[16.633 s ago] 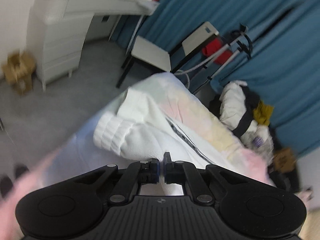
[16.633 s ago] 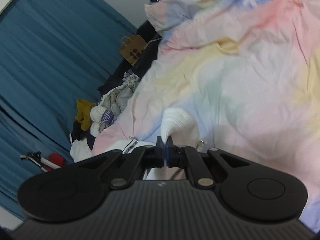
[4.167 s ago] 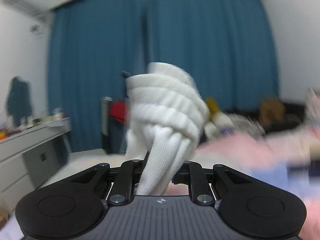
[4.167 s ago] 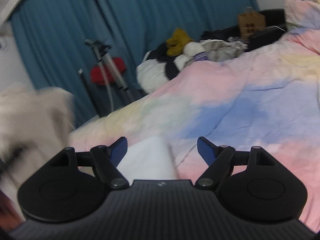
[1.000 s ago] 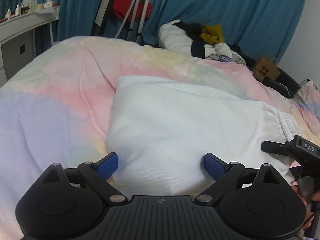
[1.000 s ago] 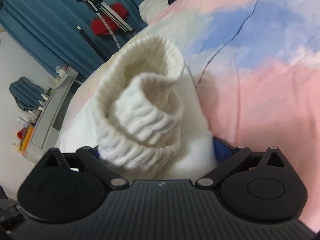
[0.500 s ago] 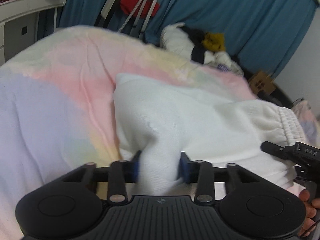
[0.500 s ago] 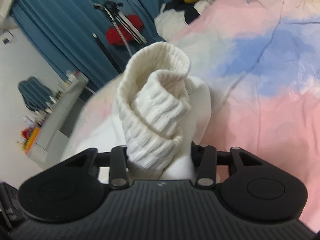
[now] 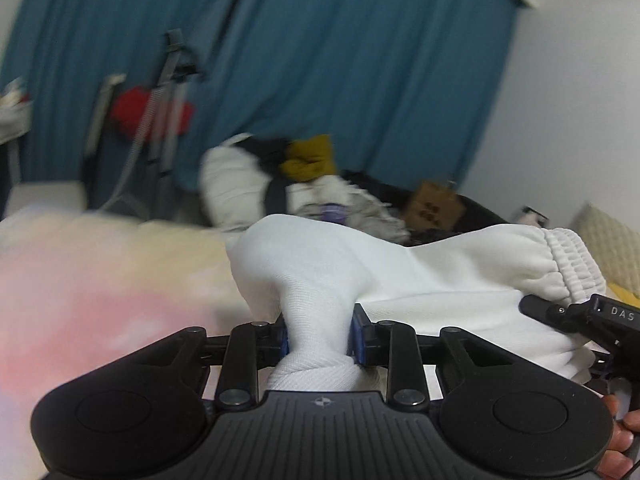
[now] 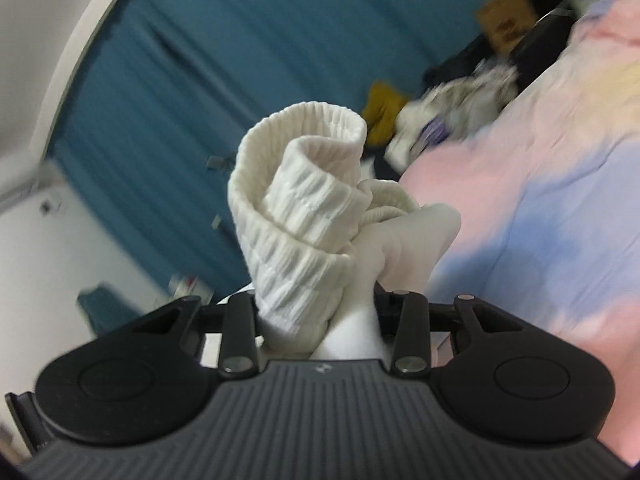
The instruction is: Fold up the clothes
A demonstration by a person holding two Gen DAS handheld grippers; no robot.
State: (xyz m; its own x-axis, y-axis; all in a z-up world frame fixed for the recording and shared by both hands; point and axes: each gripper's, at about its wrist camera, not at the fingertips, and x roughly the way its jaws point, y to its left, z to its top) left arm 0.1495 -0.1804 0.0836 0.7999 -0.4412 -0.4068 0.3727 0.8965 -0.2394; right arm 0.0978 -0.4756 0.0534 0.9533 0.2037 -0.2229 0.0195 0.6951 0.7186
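A white sweatshirt (image 9: 420, 276) is lifted off the pastel bedspread (image 9: 100, 280), held at two places. My left gripper (image 9: 318, 334) is shut on a bunched fold of its plain fabric. In the right wrist view my right gripper (image 10: 316, 312) is shut on the same white sweatshirt (image 10: 412, 236) at its ribbed cuffs (image 10: 304, 200), which stand curled above the fingers. In the left wrist view the ribbed hem (image 9: 572, 256) hangs at the right, next to the right gripper's black body (image 9: 592, 320) and a person's hand (image 9: 624, 428).
A heap of clothes (image 9: 304, 184) and a brown paper bag (image 9: 434, 204) lie beyond the bed against the blue curtain (image 9: 320, 60). A stand with a red item (image 9: 148, 116) is at the back left. The pastel bedspread (image 10: 560, 220) spreads to the right.
Both grippers closed on the white sweatshirt and raised it off the bed; a second ago both were open with it lying flat. Both views now tilt up toward the curtain.
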